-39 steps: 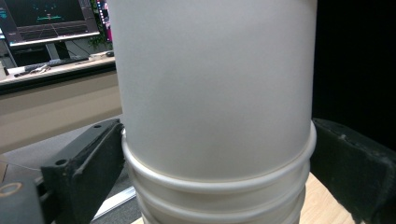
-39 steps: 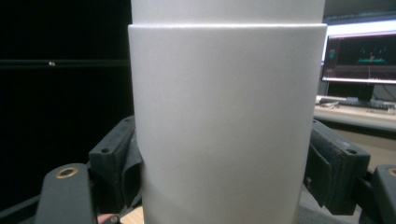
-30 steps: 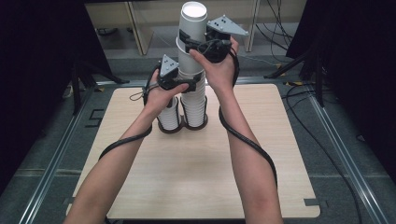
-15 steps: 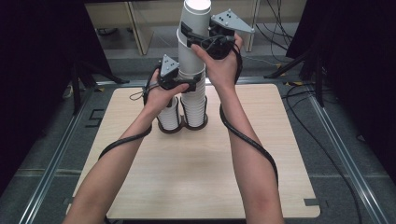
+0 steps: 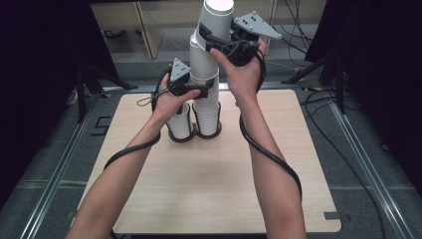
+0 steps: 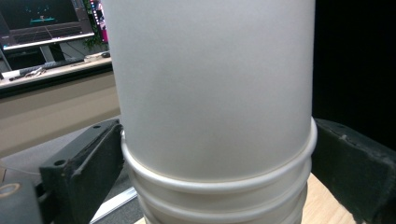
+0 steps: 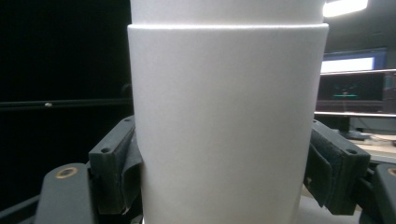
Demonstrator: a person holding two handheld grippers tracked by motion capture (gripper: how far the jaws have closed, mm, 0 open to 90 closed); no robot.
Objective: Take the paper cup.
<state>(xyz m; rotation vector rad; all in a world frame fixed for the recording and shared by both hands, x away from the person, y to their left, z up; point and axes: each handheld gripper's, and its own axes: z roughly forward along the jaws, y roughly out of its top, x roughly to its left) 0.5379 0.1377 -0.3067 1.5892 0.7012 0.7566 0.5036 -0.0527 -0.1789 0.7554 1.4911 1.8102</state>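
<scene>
Two stacks of white paper cups stand at the back of the wooden table (image 5: 209,189): a short stack (image 5: 180,125) and, to its right, a tall stack (image 5: 206,114). My left gripper (image 5: 203,93) is shut on the tall stack at mid-height; in the left gripper view (image 6: 217,158) both jaws press the ringed cup rims (image 6: 219,184). Held high, my right gripper (image 5: 215,42) is shut on the upper cups (image 5: 215,17), which lean right above the column. A smooth white cup wall (image 7: 224,140) sits between the black jaws in the right gripper view (image 7: 224,168).
The stacks sit near the table's far edge. Metal floor rails (image 5: 59,169) run along both sides of the table. Cables (image 5: 328,99) lie on the floor at the right, and a desk with monitors (image 6: 42,23) stands beyond.
My right gripper has risen with the upper cups, drawing them up off the tall stack and leaning them right. The left gripper has held still on the stack.
</scene>
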